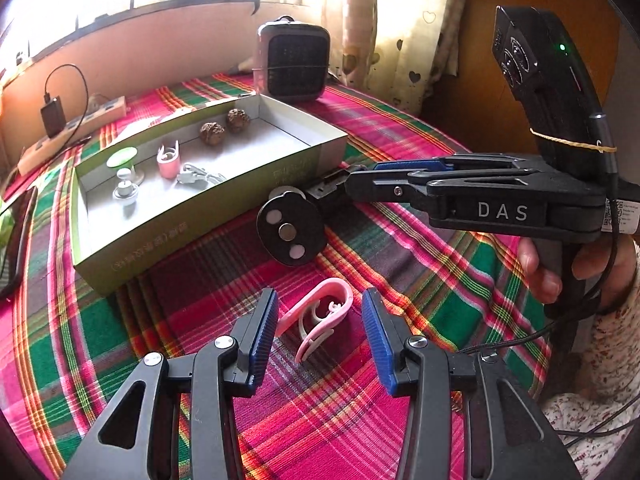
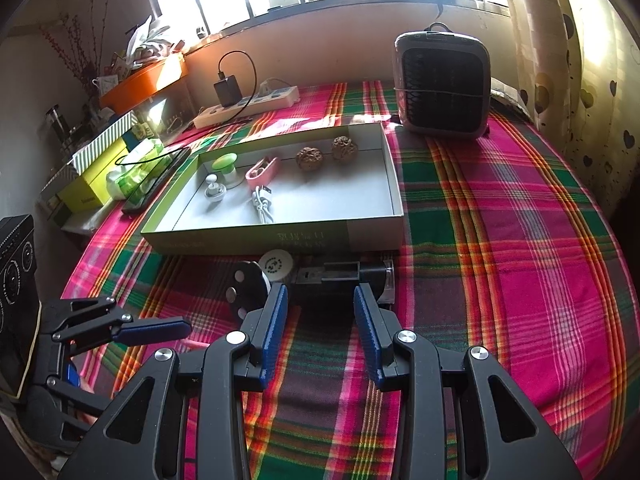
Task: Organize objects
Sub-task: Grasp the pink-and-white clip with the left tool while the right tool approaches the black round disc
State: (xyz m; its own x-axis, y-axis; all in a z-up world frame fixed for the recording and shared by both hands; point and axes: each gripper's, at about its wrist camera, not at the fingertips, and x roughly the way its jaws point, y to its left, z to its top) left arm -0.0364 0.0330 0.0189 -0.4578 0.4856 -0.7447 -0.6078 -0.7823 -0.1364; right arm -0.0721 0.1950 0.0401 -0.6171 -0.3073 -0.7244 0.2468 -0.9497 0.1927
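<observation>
Both tools agape: left tool (image 1: pixel 320 320) astride pink clip (image 1: pixel 316 322); right tool (image 2: pixel 320 316) nr black holder (image 2: pixel 340 276); box (image 2: pixel 276 236) beyond

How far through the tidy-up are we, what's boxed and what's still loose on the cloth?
Done: the box already holds two walnuts, a pink clip, a white cable, a green-topped piece and a white knob. In hand: nothing yet; the left gripper is open around a pink clip on the cloth, the right gripper open before the black holder. Left: both items.
</observation>
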